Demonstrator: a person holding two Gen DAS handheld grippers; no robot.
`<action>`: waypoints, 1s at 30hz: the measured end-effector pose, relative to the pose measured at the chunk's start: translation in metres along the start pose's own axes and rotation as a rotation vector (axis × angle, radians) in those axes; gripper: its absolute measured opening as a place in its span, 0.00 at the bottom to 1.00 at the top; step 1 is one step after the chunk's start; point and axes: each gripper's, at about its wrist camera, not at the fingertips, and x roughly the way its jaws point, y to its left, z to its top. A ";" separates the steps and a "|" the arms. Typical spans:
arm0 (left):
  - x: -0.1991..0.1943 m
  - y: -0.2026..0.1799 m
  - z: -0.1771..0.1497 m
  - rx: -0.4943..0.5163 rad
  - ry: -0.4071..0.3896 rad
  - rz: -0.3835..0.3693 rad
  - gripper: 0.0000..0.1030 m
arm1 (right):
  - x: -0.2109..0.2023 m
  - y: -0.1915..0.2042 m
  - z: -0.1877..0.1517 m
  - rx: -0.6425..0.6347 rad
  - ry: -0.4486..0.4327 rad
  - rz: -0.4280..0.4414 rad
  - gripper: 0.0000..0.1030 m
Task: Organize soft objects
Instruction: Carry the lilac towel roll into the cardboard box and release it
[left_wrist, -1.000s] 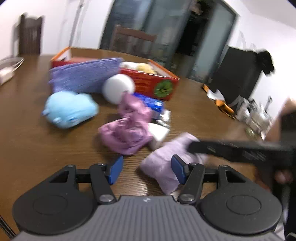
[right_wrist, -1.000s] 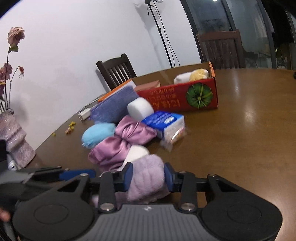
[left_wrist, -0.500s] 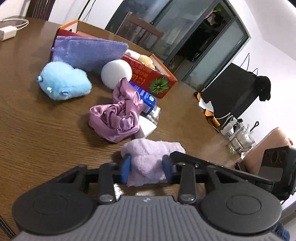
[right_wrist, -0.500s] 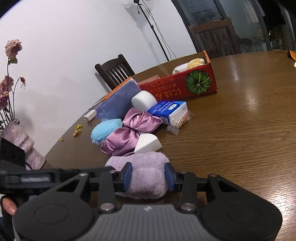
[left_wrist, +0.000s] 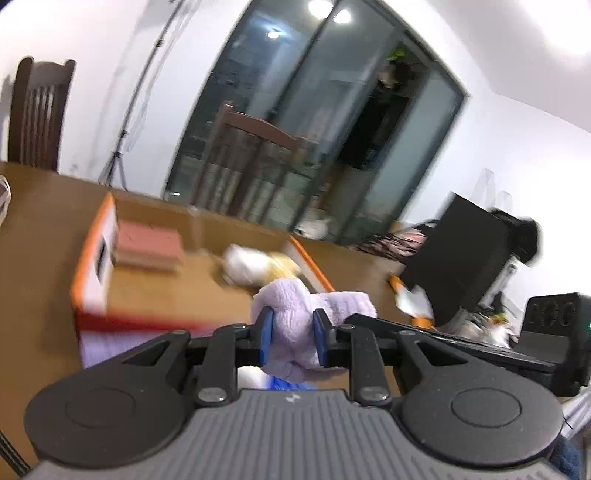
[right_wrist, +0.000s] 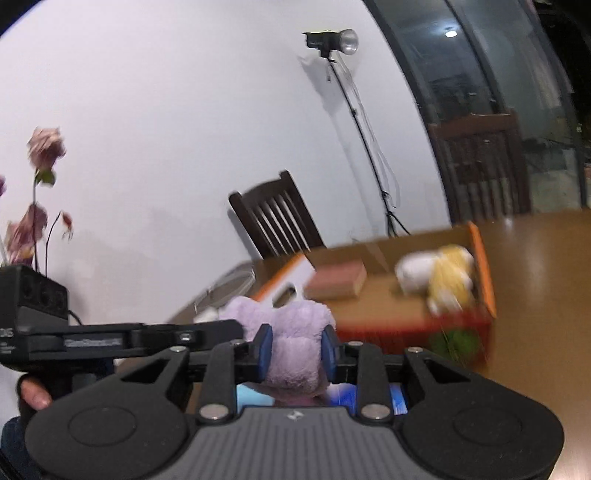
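1. My left gripper pinches one end of the lilac plush towel between its fingers.
2. My right gripper pinches its other end.
3. The towel hangs above the bench, near the open box.

Lilac plush towel, red-and-orange box, blue gripper pads.

Fluffy lavender towel bunched, lifted before the open red box.
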 end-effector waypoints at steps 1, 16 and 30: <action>0.009 0.010 0.013 -0.006 0.005 0.019 0.23 | 0.019 -0.004 0.014 0.000 0.013 0.017 0.26; 0.117 0.101 0.050 0.145 0.155 0.366 0.43 | 0.250 -0.050 0.037 0.075 0.342 -0.154 0.31; 0.026 0.062 0.053 0.189 0.025 0.296 0.74 | 0.151 -0.039 0.071 -0.078 0.191 -0.190 0.60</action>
